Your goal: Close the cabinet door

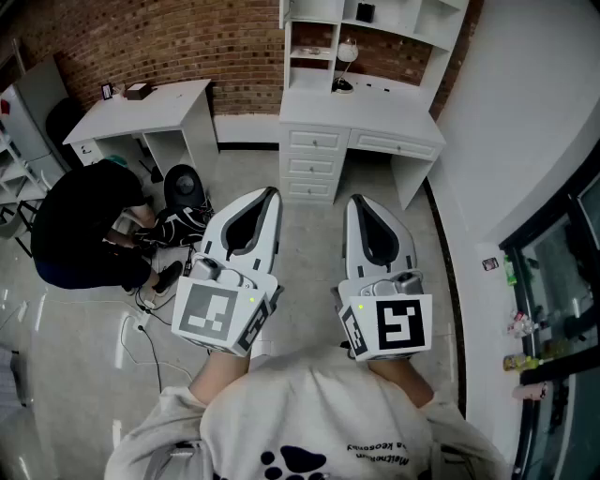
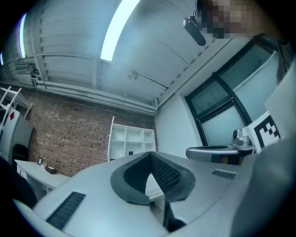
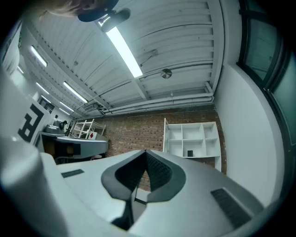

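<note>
Head view high up, looking steeply down, both gripper views low, tilted up, all sharing far white shelves (image 3: 192,139), brick wall (image 1: 169,37).

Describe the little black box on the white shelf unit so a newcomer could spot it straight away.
Find the red brick wall, then the white desk with a shelf unit standing against it. In the unit's upper row of cubbies sits the small black box; it is dark and squarish, unlike the pale round-headed lamp one level lower.
</note>
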Tool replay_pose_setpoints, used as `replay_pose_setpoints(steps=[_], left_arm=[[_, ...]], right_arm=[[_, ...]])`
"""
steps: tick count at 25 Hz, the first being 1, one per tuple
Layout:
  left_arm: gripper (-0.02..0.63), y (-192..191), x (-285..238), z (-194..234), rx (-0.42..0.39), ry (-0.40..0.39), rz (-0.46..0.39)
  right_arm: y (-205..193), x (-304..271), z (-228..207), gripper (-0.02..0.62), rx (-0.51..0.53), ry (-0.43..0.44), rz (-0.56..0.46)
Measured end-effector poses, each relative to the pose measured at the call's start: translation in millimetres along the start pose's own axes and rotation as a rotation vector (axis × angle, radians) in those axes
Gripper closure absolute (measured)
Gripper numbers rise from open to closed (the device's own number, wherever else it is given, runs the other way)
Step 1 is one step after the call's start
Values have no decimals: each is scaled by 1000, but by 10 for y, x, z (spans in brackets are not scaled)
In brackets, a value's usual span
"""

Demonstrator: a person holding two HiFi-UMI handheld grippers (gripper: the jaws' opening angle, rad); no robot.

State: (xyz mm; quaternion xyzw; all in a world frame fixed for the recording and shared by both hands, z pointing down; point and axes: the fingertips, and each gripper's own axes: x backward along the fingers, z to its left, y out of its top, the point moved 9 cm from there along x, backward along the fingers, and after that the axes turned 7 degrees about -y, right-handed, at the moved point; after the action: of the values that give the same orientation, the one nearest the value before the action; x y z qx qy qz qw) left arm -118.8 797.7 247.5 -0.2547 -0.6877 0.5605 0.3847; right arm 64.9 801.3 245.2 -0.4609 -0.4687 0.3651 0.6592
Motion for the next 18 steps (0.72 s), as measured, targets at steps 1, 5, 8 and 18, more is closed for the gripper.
replay_pose_setpoints(steps=[1, 5, 8, 18], left_arm=[[598, -20, -4, -22, 3, 4, 4], [598, -105, -38, -76, -5, 13, 23], [598, -132, -107, -43, -14, 17, 32], [598, -306, -626, 594, 14, 22, 54]], right_arm=[[-26, 6, -20, 577, -3, 3, 4], [-131, 6, -87, 577, -17, 9, 13], [-173, -74, -109, 577, -27, 15, 9], [-424, -834, -131, 577, -64, -16, -5]])
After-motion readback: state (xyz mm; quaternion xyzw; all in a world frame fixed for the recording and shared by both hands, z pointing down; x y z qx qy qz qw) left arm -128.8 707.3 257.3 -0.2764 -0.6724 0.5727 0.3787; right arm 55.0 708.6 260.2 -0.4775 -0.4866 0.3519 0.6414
